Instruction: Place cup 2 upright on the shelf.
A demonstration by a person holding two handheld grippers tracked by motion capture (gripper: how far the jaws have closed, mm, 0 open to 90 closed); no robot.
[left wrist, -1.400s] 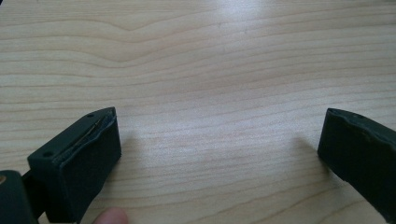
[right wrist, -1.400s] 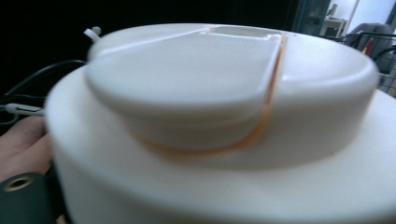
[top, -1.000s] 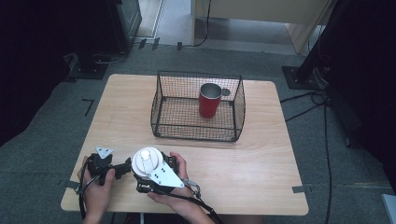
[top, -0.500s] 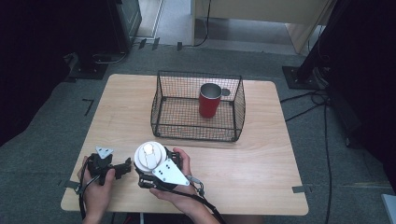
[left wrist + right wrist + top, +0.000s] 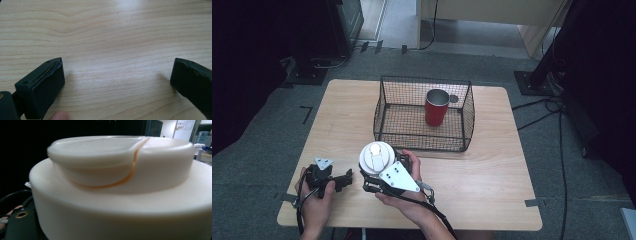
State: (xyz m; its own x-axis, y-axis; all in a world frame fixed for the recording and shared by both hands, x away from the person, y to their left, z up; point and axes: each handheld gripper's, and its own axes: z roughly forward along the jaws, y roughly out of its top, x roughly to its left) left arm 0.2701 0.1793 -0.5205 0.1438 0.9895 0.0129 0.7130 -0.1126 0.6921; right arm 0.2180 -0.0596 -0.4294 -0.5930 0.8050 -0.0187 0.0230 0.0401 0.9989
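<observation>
Your right gripper [image 5: 371, 181] is clamped on the white lid [image 5: 376, 157], held near the desk's [image 5: 492, 170] front edge, open desk rightward. Your left gripper [image 5: 343, 179] rests beside it, jaws apart.

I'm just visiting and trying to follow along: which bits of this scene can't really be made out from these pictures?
- Body of the white lidded cup: in the high view its lid and the right tool cover it; the right gripper view cuts it off at the bottom edge.
- Right tool's jaws: hidden under the cup and its grey plate.
- Inside of the red cup in the wire basket: too small to tell whether it holds anything.
- Left tool: its body is cut off by the frame's bottom edge.
</observation>
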